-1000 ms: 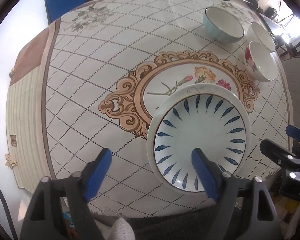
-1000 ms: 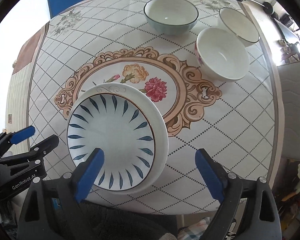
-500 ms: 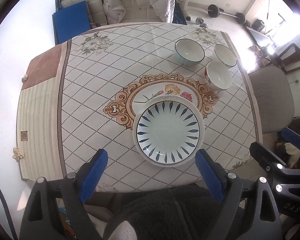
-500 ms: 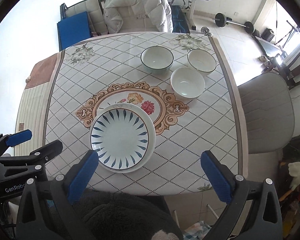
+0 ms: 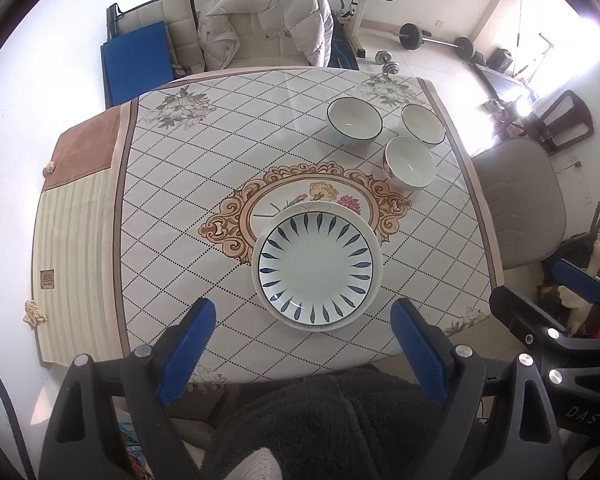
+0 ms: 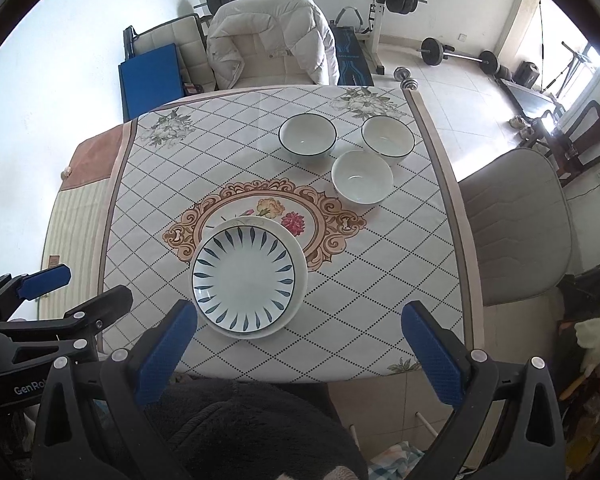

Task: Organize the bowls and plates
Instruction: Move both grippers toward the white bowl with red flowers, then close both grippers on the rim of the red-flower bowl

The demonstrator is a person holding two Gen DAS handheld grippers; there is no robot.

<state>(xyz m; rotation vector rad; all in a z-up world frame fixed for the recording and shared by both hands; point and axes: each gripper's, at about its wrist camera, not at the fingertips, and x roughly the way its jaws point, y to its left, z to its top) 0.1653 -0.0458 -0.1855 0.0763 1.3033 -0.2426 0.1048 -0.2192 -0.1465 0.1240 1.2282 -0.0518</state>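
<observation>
A blue-leaf plate sits stacked on a larger white plate near the table's front middle. Three bowls stand at the back right: a pale blue bowl with a dark rim, a white bowl and a white bowl with a red pattern outside. My left gripper is open and empty, high above the table's front edge. My right gripper is open and empty, also held high and back from the plates.
The table has a diamond-pattern cloth with a floral medallion. A grey chair stands at its right, a chair with a white jacket behind it. Barbells and weights lie on the floor beyond.
Both grippers have pulled up and back from the plates, so the whole table now shows. The plates and bowls have not moved.
</observation>
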